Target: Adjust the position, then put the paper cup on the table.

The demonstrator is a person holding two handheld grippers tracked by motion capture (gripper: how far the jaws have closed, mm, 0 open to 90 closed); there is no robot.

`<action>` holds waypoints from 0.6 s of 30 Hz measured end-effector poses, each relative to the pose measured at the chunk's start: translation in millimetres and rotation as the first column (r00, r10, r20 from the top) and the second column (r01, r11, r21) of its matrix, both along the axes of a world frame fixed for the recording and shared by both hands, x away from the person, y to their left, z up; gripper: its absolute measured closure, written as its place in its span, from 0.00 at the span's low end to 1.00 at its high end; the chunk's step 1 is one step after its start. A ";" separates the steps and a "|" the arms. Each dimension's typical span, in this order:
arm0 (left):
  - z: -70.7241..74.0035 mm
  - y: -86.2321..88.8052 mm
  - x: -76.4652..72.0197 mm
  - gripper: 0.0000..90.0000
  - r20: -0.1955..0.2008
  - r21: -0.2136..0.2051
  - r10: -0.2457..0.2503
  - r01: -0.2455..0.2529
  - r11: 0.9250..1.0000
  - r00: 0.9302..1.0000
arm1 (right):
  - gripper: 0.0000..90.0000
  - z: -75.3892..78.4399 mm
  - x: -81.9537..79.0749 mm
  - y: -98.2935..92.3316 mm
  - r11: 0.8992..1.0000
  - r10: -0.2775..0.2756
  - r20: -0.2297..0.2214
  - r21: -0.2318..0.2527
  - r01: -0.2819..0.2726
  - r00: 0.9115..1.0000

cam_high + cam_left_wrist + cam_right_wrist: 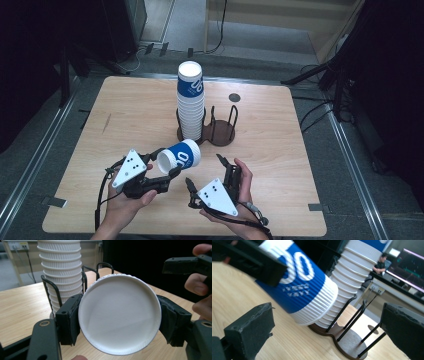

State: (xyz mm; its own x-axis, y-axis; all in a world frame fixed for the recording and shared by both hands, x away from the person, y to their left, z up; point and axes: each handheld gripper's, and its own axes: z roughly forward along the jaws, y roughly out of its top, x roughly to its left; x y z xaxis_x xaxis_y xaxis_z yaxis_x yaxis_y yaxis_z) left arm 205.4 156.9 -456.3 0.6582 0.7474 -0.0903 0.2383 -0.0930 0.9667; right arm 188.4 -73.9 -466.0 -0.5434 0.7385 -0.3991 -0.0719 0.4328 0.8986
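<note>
High view: wooden table [280, 150], grey floor [350, 165], dark surrounds.

The held cup [299, 280] bears large white figures "50" on its blue band; the high view shows the same cup [181, 156] with "00"-like figures, its first digit partly turned away. Under the "50" runs a line of small white print, too blurred to read. The top cup of the stack [190, 80] near the tabletop's far edge carries like white figures, unclear.
</note>
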 end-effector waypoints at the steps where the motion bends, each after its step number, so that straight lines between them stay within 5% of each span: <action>1: -0.2 -0.1 0.1 0.32 0.003 -0.007 -0.003 0.003 1.000 1.000 | 0.00 0.9 0.9 -1.7 1.000 -0.003 -0.012 0.020 0.003 1.000; 5: -1.1 -0.3 0.3 0.32 0.013 -0.024 -0.003 0.003 1.000 1.000 | 0.00 3.6 3.9 -6.0 0.996 -0.026 -0.043 0.081 0.030 0.999; 9: -1.6 -0.3 0.7 0.32 0.026 -0.044 0.006 -0.004 0.999 1.000 | 0.00 6.1 9.5 -13.6 0.980 -0.078 -0.091 0.174 0.093 0.993; 18: -4.4 -3.6 1.2 0.32 0.055 -0.076 0.006 -0.002 0.997 0.998 | 0.04 8.1 13.2 -21.8 0.949 -0.129 -0.166 0.266 0.171 0.978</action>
State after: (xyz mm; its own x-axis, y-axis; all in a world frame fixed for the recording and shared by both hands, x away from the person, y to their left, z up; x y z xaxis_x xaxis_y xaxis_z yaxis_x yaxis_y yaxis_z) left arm 206.6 153.3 -460.7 0.6610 0.7422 -0.1107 0.1849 -0.0181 0.9826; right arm 201.6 -95.7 -457.8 -0.4542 0.8861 -0.0918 0.1147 0.1603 0.9804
